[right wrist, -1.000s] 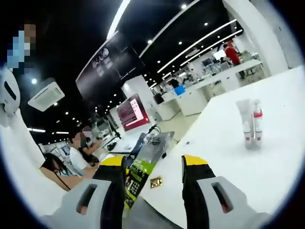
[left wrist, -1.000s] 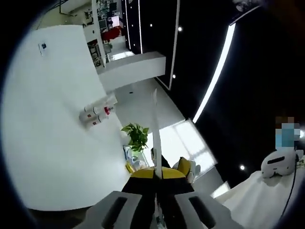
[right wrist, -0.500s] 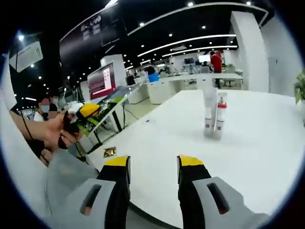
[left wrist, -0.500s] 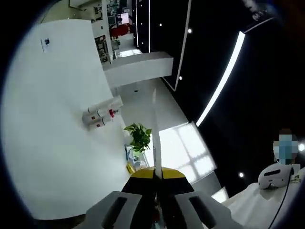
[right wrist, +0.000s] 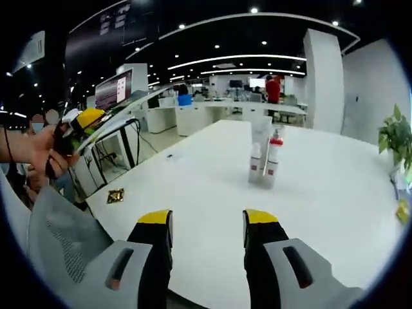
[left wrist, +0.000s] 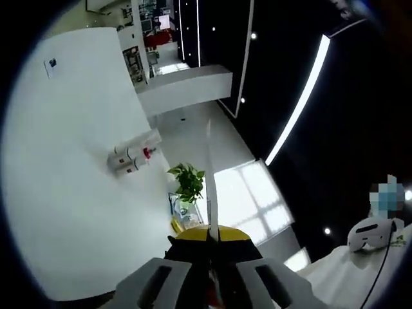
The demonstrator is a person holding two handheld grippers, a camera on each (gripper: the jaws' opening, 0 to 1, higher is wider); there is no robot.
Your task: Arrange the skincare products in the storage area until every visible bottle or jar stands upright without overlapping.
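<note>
A tight cluster of small white skincare bottles [right wrist: 264,161] with red labels, one with a red spray top, stands upright on the white table [right wrist: 212,193]. My right gripper [right wrist: 206,222] is open and empty, hanging over the near table edge, well short of the bottles. The same bottles [left wrist: 132,158] look small and far off in the rolled left gripper view. My left gripper [left wrist: 212,235] is shut on a thin flat pouch [left wrist: 210,180], seen edge-on. In the right gripper view the left gripper [right wrist: 80,121] appears at the far left, held by a hand [right wrist: 35,148].
A small gold sachet [right wrist: 116,195] lies on the table near its left edge. A potted plant [right wrist: 396,138] stands beyond the table's right end, with a yellow item [right wrist: 404,209] at the right rim. Desks and people fill the office behind.
The right gripper view has swung and levelled, so the bottles now sit nearer its centre. The left gripper view has shifted only slightly, and the pouch stays clamped.
</note>
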